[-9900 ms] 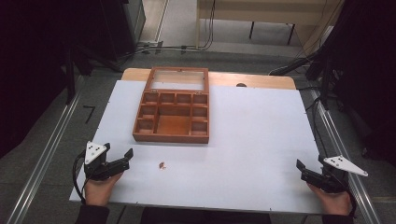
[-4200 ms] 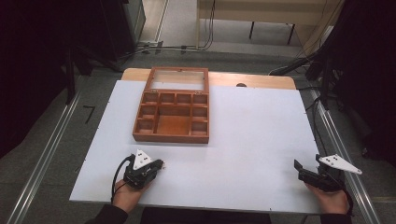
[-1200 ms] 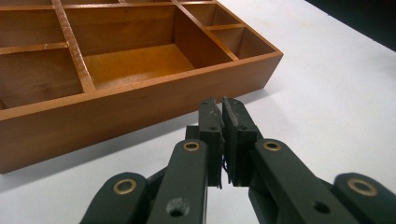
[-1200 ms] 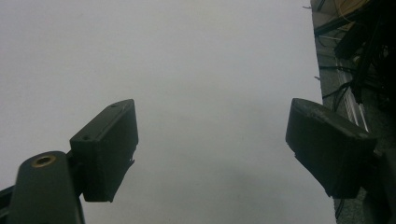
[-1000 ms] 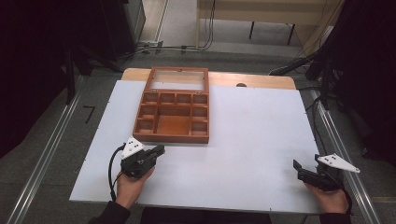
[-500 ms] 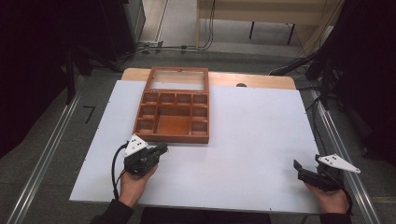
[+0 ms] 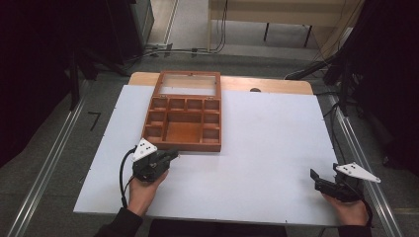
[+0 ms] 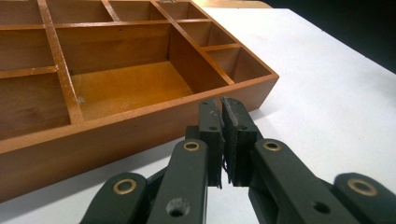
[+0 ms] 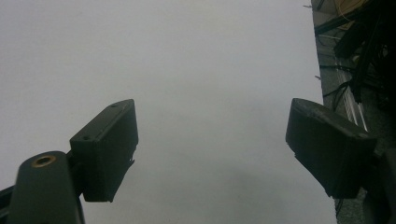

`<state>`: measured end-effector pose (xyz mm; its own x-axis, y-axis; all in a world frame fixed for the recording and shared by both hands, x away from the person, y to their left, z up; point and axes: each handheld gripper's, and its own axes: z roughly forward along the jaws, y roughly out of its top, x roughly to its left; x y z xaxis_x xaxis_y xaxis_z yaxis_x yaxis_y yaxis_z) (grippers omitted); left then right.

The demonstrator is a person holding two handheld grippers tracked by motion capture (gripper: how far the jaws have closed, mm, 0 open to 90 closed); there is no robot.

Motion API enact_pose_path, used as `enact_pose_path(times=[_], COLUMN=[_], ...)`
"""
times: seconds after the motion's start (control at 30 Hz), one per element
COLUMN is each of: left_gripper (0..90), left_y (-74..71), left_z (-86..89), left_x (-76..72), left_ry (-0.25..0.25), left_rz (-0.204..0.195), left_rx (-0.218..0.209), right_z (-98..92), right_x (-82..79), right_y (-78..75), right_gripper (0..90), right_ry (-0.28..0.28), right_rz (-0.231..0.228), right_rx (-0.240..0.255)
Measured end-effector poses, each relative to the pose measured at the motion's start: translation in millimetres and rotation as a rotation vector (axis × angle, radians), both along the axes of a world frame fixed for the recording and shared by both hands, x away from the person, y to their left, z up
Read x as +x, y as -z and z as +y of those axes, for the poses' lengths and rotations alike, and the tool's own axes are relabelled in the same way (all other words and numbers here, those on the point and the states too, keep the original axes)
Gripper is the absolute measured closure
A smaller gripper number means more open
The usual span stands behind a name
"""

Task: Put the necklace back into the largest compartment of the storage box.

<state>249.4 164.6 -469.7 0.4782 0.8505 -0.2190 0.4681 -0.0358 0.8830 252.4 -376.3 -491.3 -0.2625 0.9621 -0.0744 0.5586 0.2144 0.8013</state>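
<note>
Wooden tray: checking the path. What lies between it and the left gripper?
Only bare white table separates the left gripper from the wooden tray, per the left gripper view.

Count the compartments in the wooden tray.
9. In the tray: four small ones in the back row, two down the left side, two down the right side, and one large middle compartment. None seem hidden in the high view.
</note>
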Motion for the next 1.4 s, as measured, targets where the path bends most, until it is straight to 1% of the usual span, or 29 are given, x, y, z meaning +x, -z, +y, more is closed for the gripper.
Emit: enact_pose_path(times=[0.57, 0.93, 1.4], left_gripper=[87.4, 87.5, 87.5], left_y=[-5.0, -8.9, -12.2], left_z=[-4.1, -5.7, -7.9], left_x=[9.8, 16.4, 25.6], left_ry=[0.001, -0.011, -0.020], left_rz=[-0.012, -0.016, -0.026], left_rx=[-0.004, -0.022, -0.025], right_z=[0.5, 0.3, 0.2], right_x=[0.6, 0.6, 0.9], right_y=[0.2, 0.3, 0.4], right_gripper=[15.4, 15.4, 15.4], right_ry=[-0.003, -0.003, -0.003], right_rz=[0.001, 0.002, 0.002], right_rx=[-0.001, -0.001, -0.003])
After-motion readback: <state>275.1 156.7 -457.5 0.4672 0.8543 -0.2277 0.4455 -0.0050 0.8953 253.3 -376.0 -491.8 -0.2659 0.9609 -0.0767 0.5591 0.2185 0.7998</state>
